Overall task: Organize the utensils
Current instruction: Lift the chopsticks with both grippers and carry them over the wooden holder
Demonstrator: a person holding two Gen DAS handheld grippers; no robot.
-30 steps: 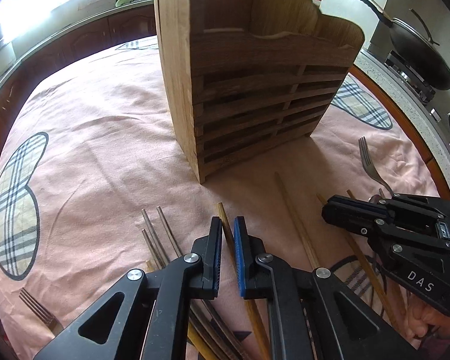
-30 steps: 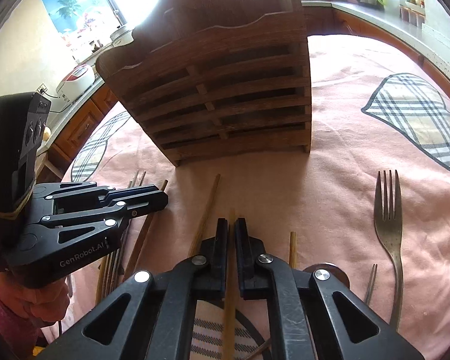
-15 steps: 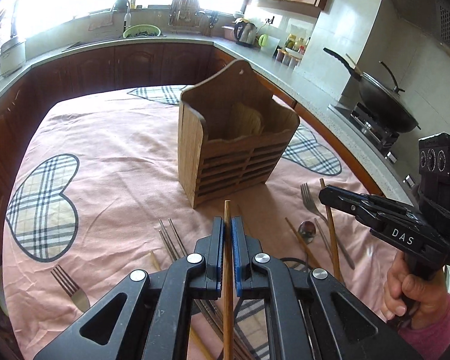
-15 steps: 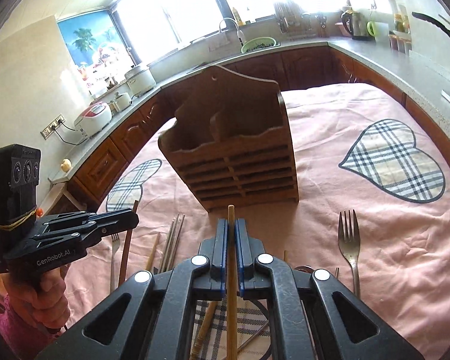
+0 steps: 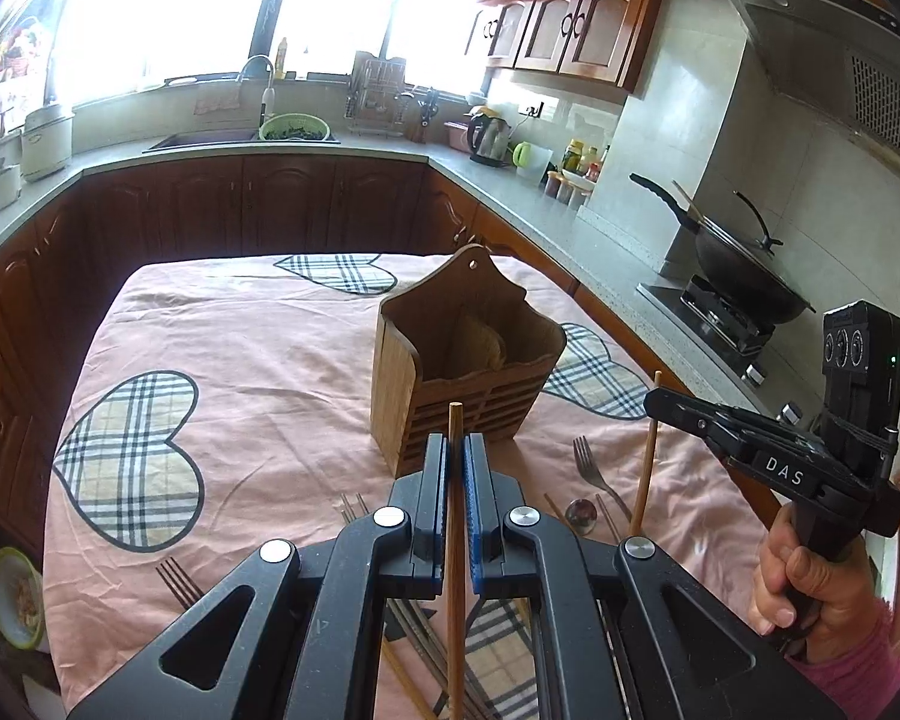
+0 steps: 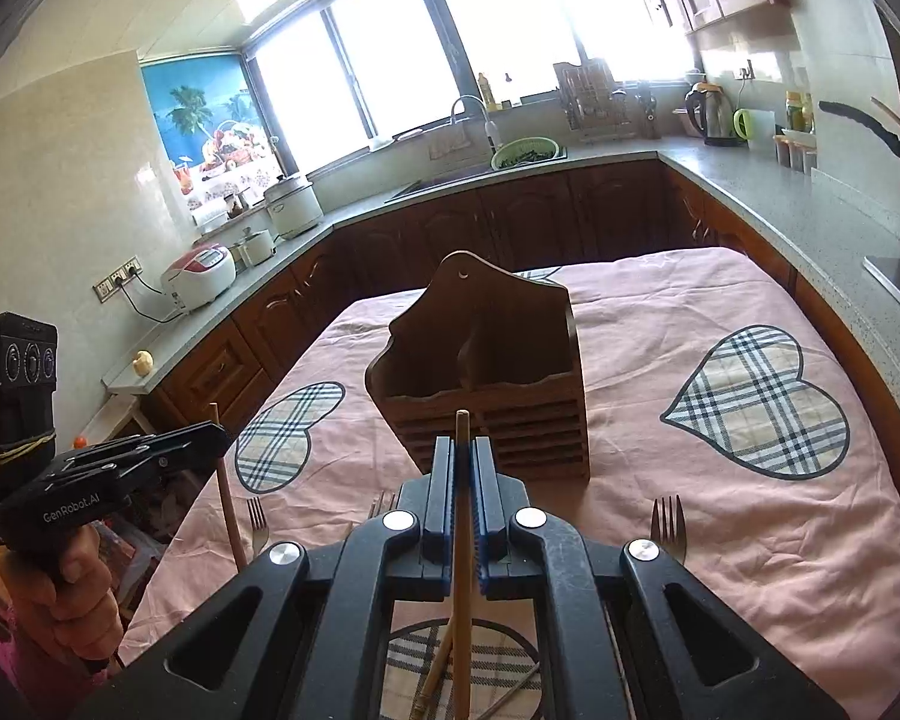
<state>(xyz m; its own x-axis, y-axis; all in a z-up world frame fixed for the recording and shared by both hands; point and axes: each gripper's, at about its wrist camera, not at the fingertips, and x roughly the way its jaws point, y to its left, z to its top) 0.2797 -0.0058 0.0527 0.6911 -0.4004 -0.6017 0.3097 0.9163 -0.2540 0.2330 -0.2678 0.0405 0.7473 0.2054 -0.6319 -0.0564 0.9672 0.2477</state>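
Left jaws: my left gripper (image 5: 456, 447) is clenched on a wooden chopstick (image 5: 455, 516); the stick runs between the blue pads and its blunt tip pokes out past them.
Right jaws: my right gripper (image 6: 463, 450) is clenched on a second wooden chopstick (image 6: 463, 516), likewise standing out beyond the pads.
Chopsticks, look: both plain, slim, light brown, square-ended; both held clear above the tabletop (image 5: 258, 396).
Holder: a slatted wooden utensil box (image 5: 462, 384) with a tall arched back and a hanging hole, standing upright mid-cloth, ahead of both grippers.
Cloth: pink, with plaid hearts (image 5: 129, 462).
Left view only: I see a spoon (image 5: 581, 515) and a fork (image 5: 594, 471) lying near the holder's right, another fork (image 5: 177, 582) at lower left, a wok (image 5: 744, 276) on the stove, and the right gripper from the side in a hand (image 5: 810, 576).
Right view only: I see the holder's divider splitting it into two compartments, both looking empty; a fork (image 6: 667, 525) to the right; loose chopsticks (image 6: 438, 666) beneath the jaws.
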